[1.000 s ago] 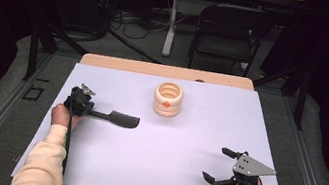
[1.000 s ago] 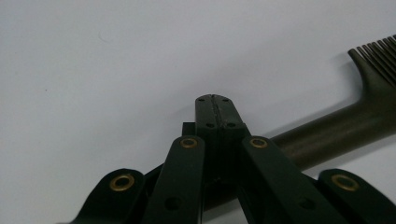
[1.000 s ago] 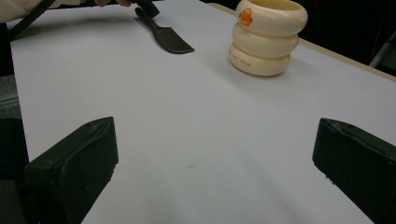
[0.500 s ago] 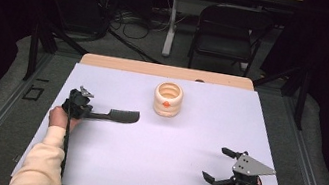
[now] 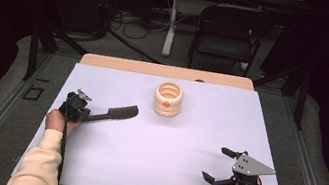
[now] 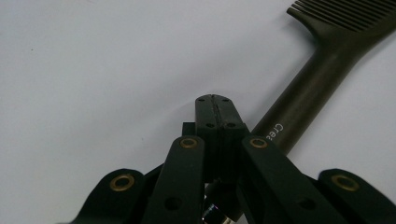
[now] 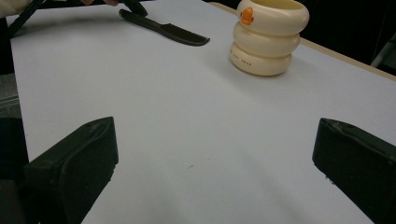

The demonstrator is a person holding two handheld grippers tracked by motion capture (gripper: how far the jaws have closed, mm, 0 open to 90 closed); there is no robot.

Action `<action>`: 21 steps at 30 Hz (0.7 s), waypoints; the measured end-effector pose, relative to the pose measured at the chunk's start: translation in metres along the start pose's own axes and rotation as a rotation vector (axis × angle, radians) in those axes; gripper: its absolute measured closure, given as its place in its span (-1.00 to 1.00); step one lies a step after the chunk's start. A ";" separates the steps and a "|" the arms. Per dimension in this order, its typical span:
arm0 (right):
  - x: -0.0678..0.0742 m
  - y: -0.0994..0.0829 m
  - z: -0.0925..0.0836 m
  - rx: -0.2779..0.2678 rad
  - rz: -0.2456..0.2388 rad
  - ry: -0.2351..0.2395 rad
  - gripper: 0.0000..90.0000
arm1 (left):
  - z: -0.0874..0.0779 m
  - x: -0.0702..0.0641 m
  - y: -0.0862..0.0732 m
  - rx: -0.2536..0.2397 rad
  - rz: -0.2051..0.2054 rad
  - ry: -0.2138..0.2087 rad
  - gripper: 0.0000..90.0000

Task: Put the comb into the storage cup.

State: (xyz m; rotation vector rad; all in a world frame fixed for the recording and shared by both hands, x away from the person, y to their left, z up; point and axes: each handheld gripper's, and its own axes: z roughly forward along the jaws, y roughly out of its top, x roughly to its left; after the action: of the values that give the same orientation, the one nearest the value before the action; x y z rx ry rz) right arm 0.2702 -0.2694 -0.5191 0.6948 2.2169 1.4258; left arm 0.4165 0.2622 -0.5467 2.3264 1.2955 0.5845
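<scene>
Left gripper, jaws pressed together, seems to pinch the handle end of the dark comb just above the white table, left of the cream ringed cup; right gripper idles spread — seemingly early stage.

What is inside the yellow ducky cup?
From the high view, the cup is open on top and only its ribbed inner wall shows. No object can be seen in it, but the bottom is hidden by the rim, so I cannot be sure.
</scene>
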 end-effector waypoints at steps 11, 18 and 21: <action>0.000 0.000 0.000 -0.001 0.001 0.000 -1.00 | -0.006 -0.006 -0.005 0.015 0.009 -0.019 1.00; 0.000 0.000 0.000 0.000 0.000 0.002 -1.00 | -0.009 -0.009 -0.007 0.026 0.012 -0.031 1.00; 0.000 0.000 0.000 -0.001 0.002 0.002 -1.00 | -0.010 -0.010 -0.007 0.031 0.017 -0.035 1.00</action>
State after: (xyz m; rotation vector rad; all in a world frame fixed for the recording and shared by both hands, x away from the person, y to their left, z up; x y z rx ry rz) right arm 0.2704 -0.2693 -0.5189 0.6952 2.2172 1.4289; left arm 0.4008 0.2586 -0.5438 2.3640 1.2788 0.5301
